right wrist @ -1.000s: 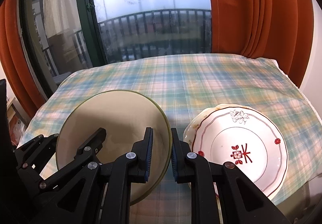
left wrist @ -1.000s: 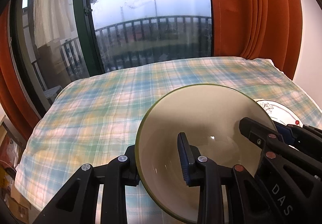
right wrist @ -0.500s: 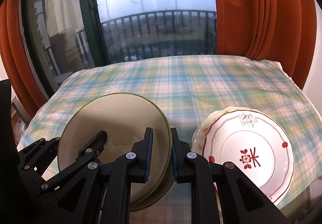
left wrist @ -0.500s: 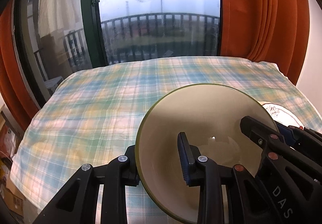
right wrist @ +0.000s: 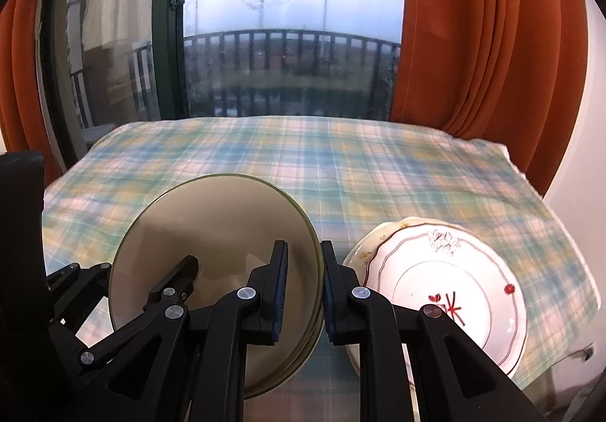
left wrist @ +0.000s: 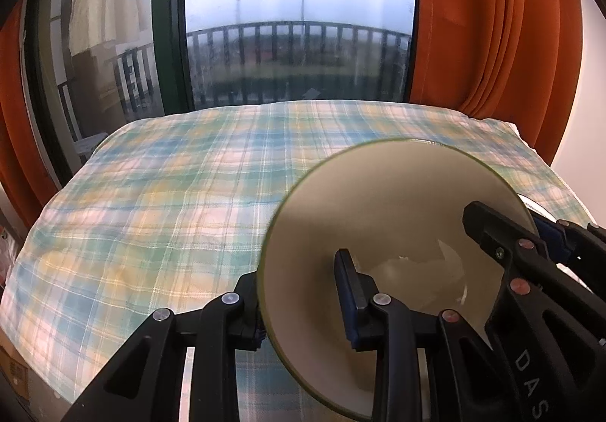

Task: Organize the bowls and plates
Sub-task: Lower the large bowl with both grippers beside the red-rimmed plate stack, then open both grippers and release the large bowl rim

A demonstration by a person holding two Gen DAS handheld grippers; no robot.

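A cream bowl with a green rim (left wrist: 386, 217) is held between both grippers above the checked tablecloth. My left gripper (left wrist: 299, 304) is shut on its left rim, one finger inside and one outside. My right gripper (right wrist: 303, 285) is shut on its right rim; the bowl (right wrist: 219, 232) shows there tilted, with more green-rimmed bowl edges stacked under it. A white plate with red flower marks (right wrist: 443, 293) lies on another plate just right of my right gripper. The right gripper's fingers (left wrist: 492, 232) reach in from the right in the left wrist view.
The checked tablecloth (left wrist: 170, 202) covers the table up to a glass balcony door (left wrist: 295, 43). Orange curtains (right wrist: 492, 43) hang at right and left. The table edge runs close along the right of the plates (right wrist: 568, 338).
Both grippers and the bowl have risen and tipped a little. The bowl's rim now sits higher over the stacked bowls below, and more of the far room shows.
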